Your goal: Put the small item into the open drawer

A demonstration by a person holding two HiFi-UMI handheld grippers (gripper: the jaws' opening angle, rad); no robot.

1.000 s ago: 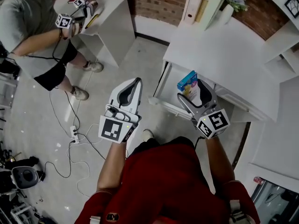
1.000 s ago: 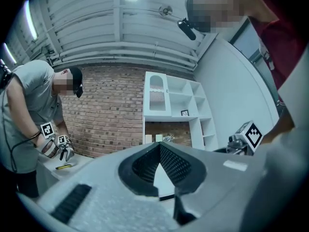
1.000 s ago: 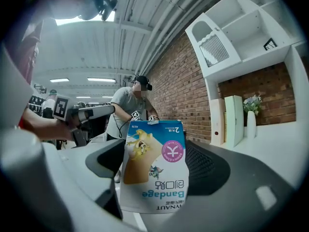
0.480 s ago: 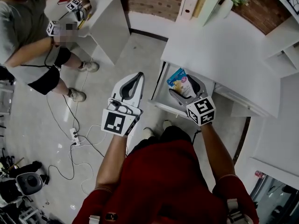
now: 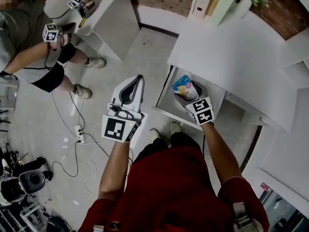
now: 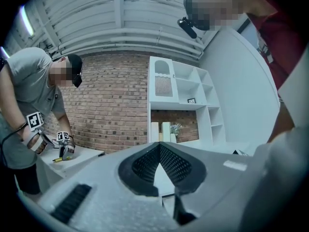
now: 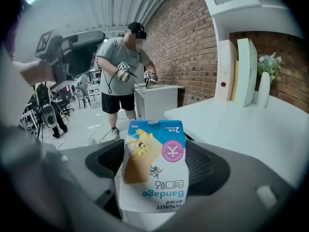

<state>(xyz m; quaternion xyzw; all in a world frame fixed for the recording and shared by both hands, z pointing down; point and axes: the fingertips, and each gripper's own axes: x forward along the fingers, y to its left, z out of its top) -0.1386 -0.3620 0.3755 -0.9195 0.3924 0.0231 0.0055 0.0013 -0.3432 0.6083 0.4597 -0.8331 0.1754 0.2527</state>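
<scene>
The small item is a blue-and-white bandage packet (image 5: 182,86) (image 7: 153,178) with a cartoon print. My right gripper (image 5: 189,94) (image 7: 154,151) is shut on it, the packet standing upright between the jaws. In the head view it hangs over the inside of the open white drawer (image 5: 166,99), which is pulled out from under the white table (image 5: 231,57). My left gripper (image 5: 137,81) (image 6: 158,148) is over the floor to the left of the drawer, its jaws closed on nothing.
Another person (image 5: 29,47) with grippers works at a white desk (image 5: 104,13) at the far left. Cables and a power strip (image 5: 79,134) lie on the floor. Books and a vase (image 5: 244,6) stand at the table's back by the brick wall.
My right gripper has carried the packet leftward and lower, from near the table edge to over the drawer's inside. The left gripper has barely moved.
</scene>
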